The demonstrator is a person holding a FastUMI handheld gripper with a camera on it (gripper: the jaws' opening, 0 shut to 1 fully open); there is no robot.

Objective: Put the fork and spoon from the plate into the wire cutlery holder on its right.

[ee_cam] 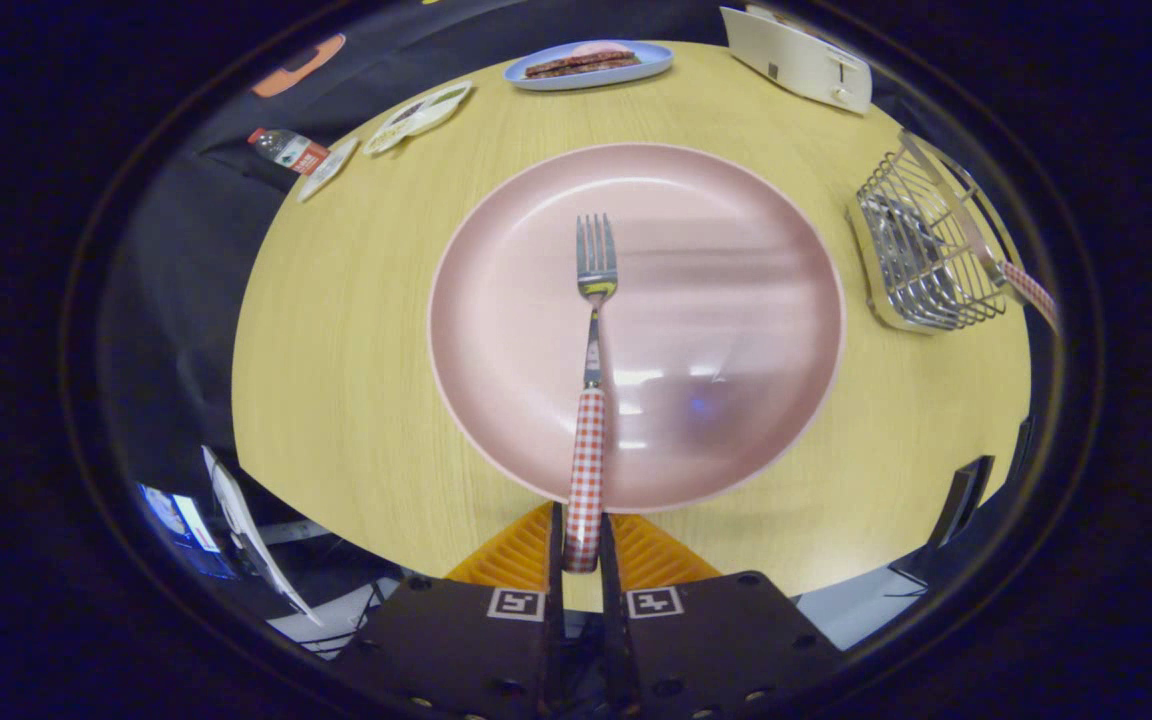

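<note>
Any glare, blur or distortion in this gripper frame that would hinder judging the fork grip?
Gripper view: fisheye bends the table edge; soft glare streaks cross the pink plate, clear of the fork, which is sharp. The gripper is shut on the fork's checked handle. The wire cutlery holder is stretched but readable.

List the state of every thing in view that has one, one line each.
gripper: shut on the fork's checked handle.
fork: held, tines over the pink plate.
pink plate: carries nothing but the fork.
wire cutlery holder: upright, one checked handle already sticking out.
blue plate: holds food.
</note>
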